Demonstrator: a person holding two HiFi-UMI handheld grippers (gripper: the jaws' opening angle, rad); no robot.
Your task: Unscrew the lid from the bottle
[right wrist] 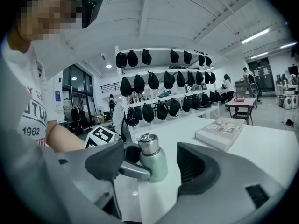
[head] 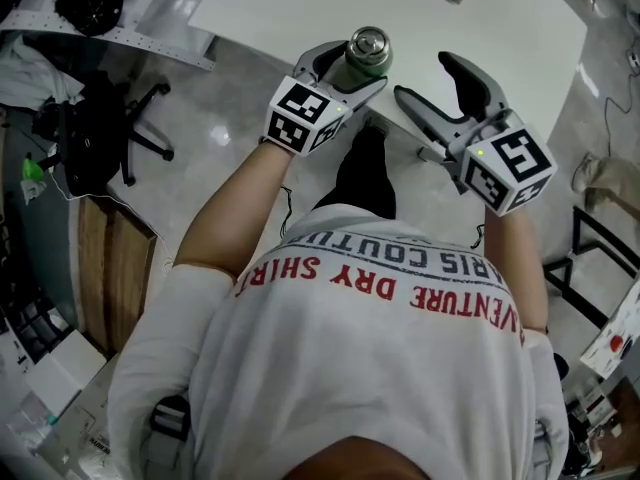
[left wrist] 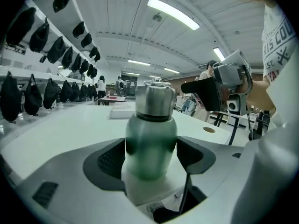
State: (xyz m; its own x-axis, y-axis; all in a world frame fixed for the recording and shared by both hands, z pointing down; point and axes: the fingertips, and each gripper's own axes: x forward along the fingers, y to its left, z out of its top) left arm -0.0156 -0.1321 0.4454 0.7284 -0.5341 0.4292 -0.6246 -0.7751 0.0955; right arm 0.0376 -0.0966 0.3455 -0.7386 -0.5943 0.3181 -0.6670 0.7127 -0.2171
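Note:
A green bottle [head: 364, 60] with a steel lid [head: 370, 41] stands upright near the front edge of the white table [head: 300, 8]. My left gripper [head: 352, 71] is shut on the bottle's green body [left wrist: 150, 146], both pads pressing its sides below the lid [left wrist: 155, 99]. My right gripper [head: 424, 76] stands open just to the right of the bottle, apart from it, nothing between its fingers. In the right gripper view the bottle [right wrist: 154, 164] shows beyond the open right gripper [right wrist: 150, 166], with a left gripper finger [right wrist: 133, 170] wrapped round it.
A closed book [right wrist: 219, 132] lies further back on the table, also seen as the book [left wrist: 122, 111] behind the bottle. Shelves of black bags [right wrist: 159, 85] line the far side. An office chair [head: 110, 128] stands on the floor at the left.

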